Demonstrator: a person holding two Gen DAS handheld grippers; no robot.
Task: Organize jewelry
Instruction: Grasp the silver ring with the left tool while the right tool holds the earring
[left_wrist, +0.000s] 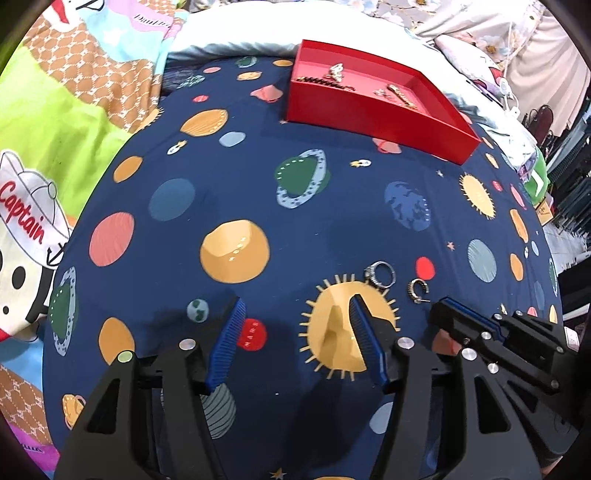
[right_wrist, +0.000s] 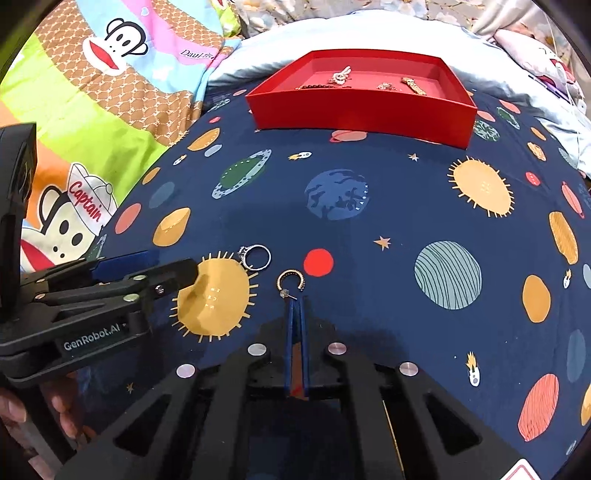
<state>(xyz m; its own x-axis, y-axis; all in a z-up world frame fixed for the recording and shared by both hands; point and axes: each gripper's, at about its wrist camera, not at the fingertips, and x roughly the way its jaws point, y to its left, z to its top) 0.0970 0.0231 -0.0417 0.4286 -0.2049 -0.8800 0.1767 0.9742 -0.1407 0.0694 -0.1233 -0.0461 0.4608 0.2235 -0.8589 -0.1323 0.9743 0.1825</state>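
A silver ring (left_wrist: 380, 274) (right_wrist: 255, 256) and a gold hoop earring (left_wrist: 417, 290) (right_wrist: 291, 281) lie on the dark blue planet-print cloth (right_wrist: 369, 229). My right gripper (right_wrist: 297, 300) (left_wrist: 443, 304) is shut, its blue pads pinched together on the earring's post end; the hoop itself sticks out past the tips. My left gripper (left_wrist: 297, 300) (right_wrist: 166, 269) stands open just left of the ring, over a yellow sun print, with nothing between its pads. A red tray (left_wrist: 369, 110) (right_wrist: 354, 114) at the far side holds several jewelry pieces.
A pale pillow (right_wrist: 295, 40) lies behind the tray. Colourful cartoon bedding (right_wrist: 92, 122) spreads to the left of the cloth. A person's fingers (right_wrist: 62, 410) hold the left gripper's handle. Clutter and furniture (left_wrist: 554, 140) stand past the cloth's right edge.
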